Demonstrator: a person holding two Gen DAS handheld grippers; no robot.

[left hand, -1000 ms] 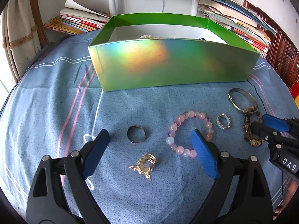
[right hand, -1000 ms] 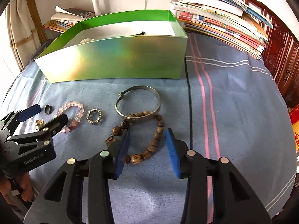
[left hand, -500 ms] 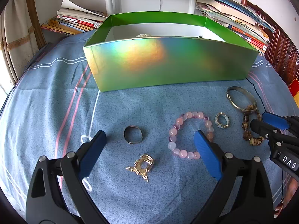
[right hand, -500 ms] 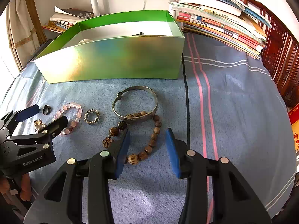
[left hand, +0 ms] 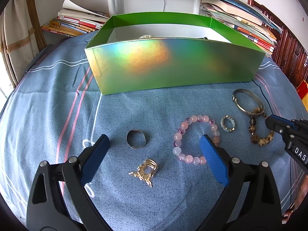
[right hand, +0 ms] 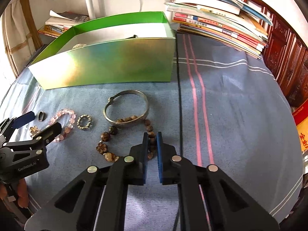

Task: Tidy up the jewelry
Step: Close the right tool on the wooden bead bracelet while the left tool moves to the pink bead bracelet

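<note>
While its jaws are closing on a few beads, the right gripper [right hand: 152, 140] grips the brown bead bracelet [right hand: 107, 134] lying on the bed by the silver bangle [right hand: 126, 108]; light, limp, likely to dangle.

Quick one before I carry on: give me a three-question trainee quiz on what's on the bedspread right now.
1. True or false: the silver bangle lies inside the green box.
2. What is between the right gripper jaws as they close?
A) the pink bead bracelet
B) the brown bead bracelet
C) the gold clip
3. Which two pieces lie between the open fingers of the left gripper in its own view?

Key
1. False: it lies on the blue cloth in front of the box, its near rim over the brown beads.
2. B: the brown bead bracelet.
3. The dark ring and the gold clip; the pink bead bracelet runs behind the right-hand pad.
</note>
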